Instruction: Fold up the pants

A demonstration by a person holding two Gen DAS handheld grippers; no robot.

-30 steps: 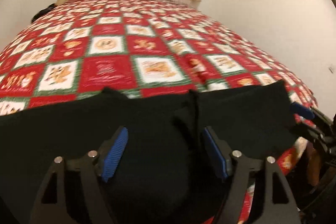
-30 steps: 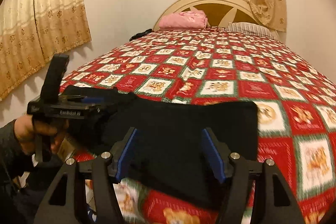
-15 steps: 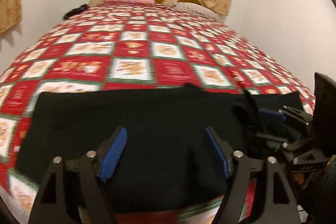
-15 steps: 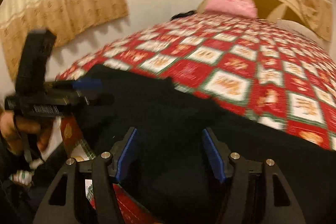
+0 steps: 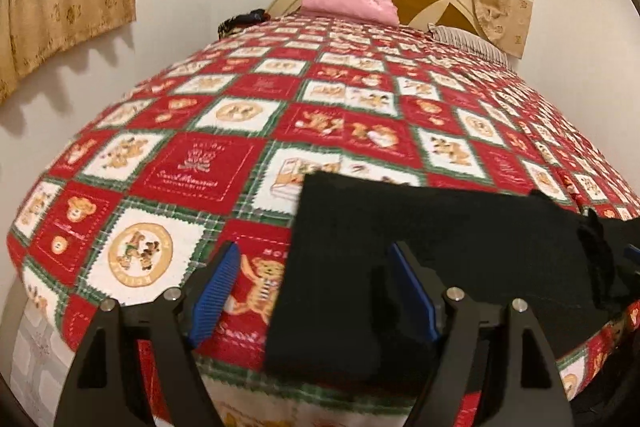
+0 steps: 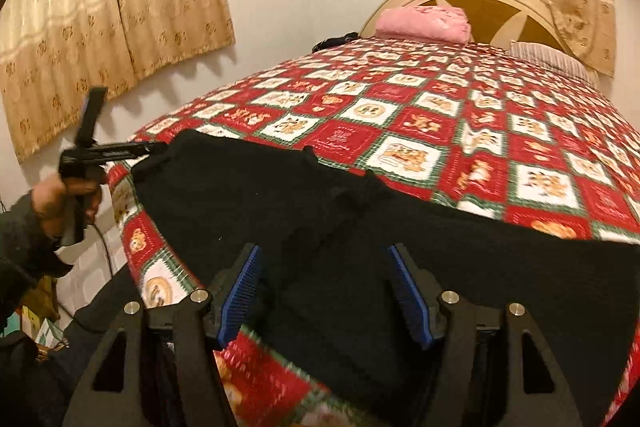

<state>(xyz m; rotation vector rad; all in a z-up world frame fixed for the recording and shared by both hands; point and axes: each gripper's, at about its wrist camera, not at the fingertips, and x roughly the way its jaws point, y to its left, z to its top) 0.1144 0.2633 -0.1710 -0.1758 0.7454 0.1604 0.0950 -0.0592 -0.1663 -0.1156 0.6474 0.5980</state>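
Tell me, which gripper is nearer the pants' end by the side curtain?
Left. The left gripper is right at that end of the pants; the right gripper is over their middle.

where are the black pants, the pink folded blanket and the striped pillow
black pants (image 6: 400, 227), right wrist view, on the flat middle of the cloth
pink folded blanket (image 5: 352, 2), left wrist view, on its top face by the headboard
striped pillow (image 6: 552, 61), right wrist view, on its visible upper side

The black pants (image 6: 360, 227) lie flat and spread out across the near edge of the bed, with one end by the near left corner.
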